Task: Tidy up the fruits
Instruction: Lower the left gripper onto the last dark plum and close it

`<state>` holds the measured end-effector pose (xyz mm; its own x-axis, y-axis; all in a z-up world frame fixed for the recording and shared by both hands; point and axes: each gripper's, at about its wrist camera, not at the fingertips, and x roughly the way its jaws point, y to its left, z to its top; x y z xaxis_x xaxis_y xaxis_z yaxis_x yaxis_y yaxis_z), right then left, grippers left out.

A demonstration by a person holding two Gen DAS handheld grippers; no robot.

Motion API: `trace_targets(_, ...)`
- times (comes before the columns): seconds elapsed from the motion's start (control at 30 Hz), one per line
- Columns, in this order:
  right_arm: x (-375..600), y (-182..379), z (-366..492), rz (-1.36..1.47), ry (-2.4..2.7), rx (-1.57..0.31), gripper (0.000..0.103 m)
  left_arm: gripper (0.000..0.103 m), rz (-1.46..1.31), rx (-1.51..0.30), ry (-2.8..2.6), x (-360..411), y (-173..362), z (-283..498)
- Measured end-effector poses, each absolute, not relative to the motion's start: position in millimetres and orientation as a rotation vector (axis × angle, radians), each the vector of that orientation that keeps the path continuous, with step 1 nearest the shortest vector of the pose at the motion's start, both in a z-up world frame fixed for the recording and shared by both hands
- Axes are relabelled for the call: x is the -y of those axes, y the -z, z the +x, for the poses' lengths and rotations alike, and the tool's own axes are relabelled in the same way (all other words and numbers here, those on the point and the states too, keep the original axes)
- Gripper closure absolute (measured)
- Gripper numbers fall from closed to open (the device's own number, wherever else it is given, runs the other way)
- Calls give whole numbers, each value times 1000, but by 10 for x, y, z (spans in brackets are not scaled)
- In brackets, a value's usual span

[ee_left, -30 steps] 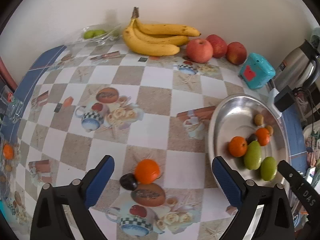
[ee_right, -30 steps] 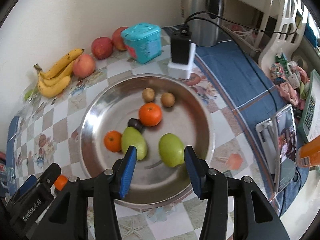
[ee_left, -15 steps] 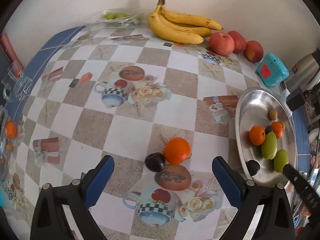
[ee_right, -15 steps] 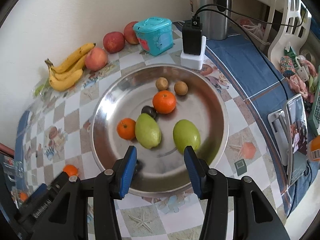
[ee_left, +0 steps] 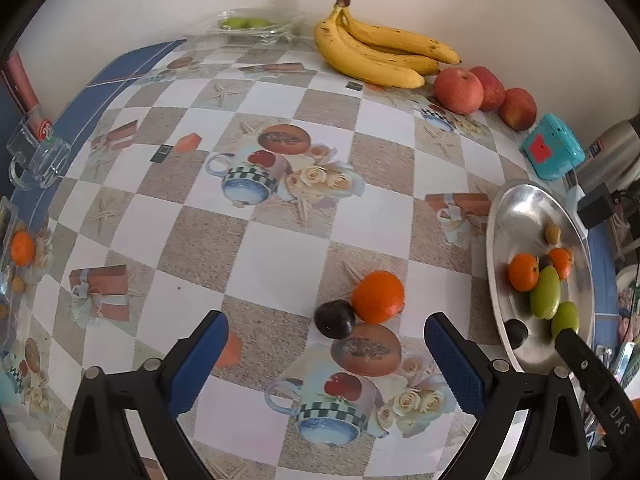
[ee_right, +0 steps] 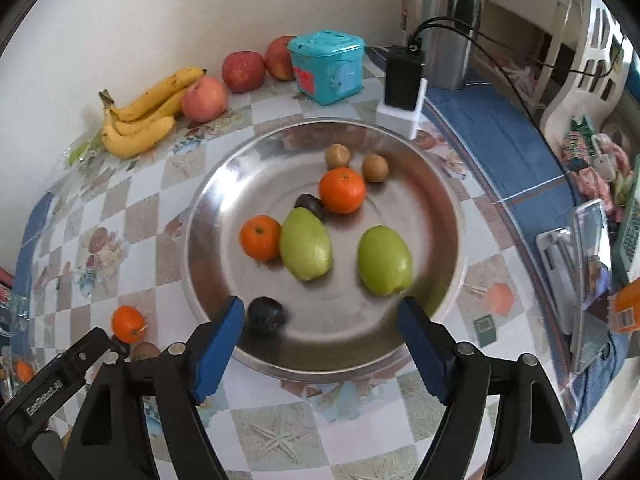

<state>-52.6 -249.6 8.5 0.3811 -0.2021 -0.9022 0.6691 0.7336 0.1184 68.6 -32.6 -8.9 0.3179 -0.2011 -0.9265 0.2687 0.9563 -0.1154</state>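
Observation:
A round steel tray [ee_right: 224,184] holds two oranges, two green fruits, two small brown fruits and two dark plums; one plum [ee_right: 266,314] lies near the front rim. My right gripper [ee_right: 320,320] is open and empty just above that rim. In the left wrist view an orange [ee_left: 378,297] and a dark plum [ee_left: 334,319] lie touching on the checked tablecloth, just ahead of my open, empty left gripper [ee_left: 326,356]. The tray [ee_left: 516,216] shows at the right there.
Bananas [ee_left: 376,54] and three apples [ee_left: 458,90] lie along the back wall. A teal box [ee_right: 326,66], a charger block [ee_right: 402,94] and a steel kettle [ee_right: 444,32] stand behind the tray. A glass mug [ee_left: 38,156] stands at the left edge.
My right gripper opened wider and pulled back; a dark plum now lies in the tray near the front rim. My left gripper drew closer to the orange and plum on the cloth.

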Motion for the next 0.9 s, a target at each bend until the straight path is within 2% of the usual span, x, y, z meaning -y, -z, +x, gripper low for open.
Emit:
trace_targets(0.07, 2493, -47, -502, 543, 565, -1046, 4, 3, 60, -1207, 300, 288, 89, 708)
trace_targets(0.57, 2126, -108, -126, 502, 408, -1039, 4, 4, -3, -1258, 248, -65, 238, 945)
trace_targets(0.9, 1853, -80, 79, 497, 343, -1062, 4, 17, 66, -1282, 375, 100, 270, 892)
